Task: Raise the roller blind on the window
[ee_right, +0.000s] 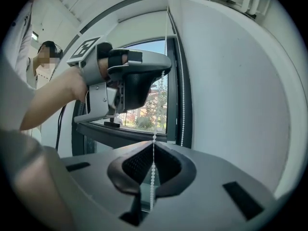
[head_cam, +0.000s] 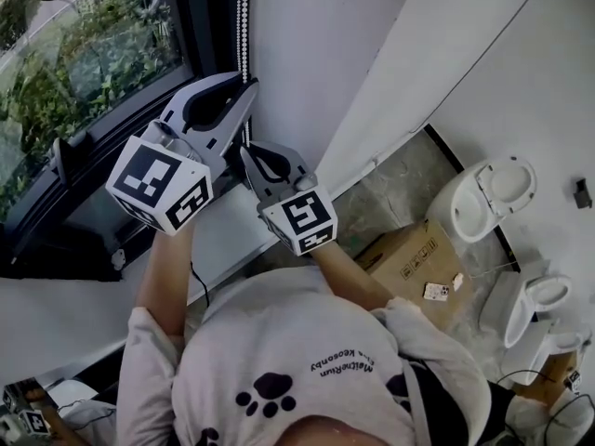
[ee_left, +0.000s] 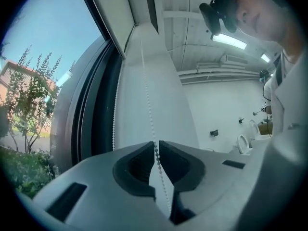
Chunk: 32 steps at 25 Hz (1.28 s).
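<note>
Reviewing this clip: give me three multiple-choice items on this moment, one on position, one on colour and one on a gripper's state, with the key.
1. Which gripper is higher on the bead chain?
A. the left gripper
B. the right gripper
C. both are level

2. What colour is the bead chain?
A. black
B. white
C. red

3. What state is the right gripper in?
A. wide open and empty
B. shut with nothing between its jaws
C. shut on the bead chain

Key:
1 A: the right gripper view shows the left gripper above it on the chain.
2 B: the beads are white in both gripper views.
3 C: its jaws are pinched together on the chain.
</note>
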Each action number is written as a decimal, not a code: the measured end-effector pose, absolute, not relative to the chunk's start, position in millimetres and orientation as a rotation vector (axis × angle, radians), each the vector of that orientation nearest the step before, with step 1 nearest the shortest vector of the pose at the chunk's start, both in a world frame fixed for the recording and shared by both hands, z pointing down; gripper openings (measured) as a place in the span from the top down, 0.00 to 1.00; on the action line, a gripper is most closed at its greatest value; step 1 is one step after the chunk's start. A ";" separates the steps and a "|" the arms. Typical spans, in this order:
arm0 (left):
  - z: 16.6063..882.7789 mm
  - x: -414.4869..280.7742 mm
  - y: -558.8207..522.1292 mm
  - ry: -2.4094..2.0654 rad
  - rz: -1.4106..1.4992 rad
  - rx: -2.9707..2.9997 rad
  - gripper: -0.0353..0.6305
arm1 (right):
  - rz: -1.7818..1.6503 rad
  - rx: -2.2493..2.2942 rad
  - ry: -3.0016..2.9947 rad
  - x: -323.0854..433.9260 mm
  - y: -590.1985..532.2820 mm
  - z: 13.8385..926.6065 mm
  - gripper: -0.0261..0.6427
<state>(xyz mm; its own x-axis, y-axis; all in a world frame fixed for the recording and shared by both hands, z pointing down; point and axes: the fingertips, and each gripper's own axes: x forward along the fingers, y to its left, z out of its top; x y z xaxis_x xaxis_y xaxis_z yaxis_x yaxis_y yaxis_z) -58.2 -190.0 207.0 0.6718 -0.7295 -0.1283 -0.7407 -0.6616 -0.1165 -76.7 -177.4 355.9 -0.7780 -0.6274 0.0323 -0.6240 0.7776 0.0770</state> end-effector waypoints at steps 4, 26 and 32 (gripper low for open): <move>207.9 -53.9 -187.5 1.179 0.088 -2.751 0.92 | -0.094 1.032 -2.899 -75.6 -178.7 356.2 0.94; 305.4 -56.9 -182.0 1.306 0.040 -2.878 0.93 | 0.019 0.962 -2.739 -73.1 -164.4 454.2 0.94; 345.4 -56.9 -180.0 1.346 0.009 -2.943 0.93 | 0.114 0.941 -2.688 -69.3 -159.7 493.6 0.94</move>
<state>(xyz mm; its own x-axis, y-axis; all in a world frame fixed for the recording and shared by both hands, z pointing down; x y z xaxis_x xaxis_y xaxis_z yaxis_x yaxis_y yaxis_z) -56.9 -180.0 345.4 0.6547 -0.7552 0.0341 -0.7546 -0.6502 0.0881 -69.3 -159.7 493.6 -0.7443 -0.5981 0.2971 -0.6211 0.7835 0.0212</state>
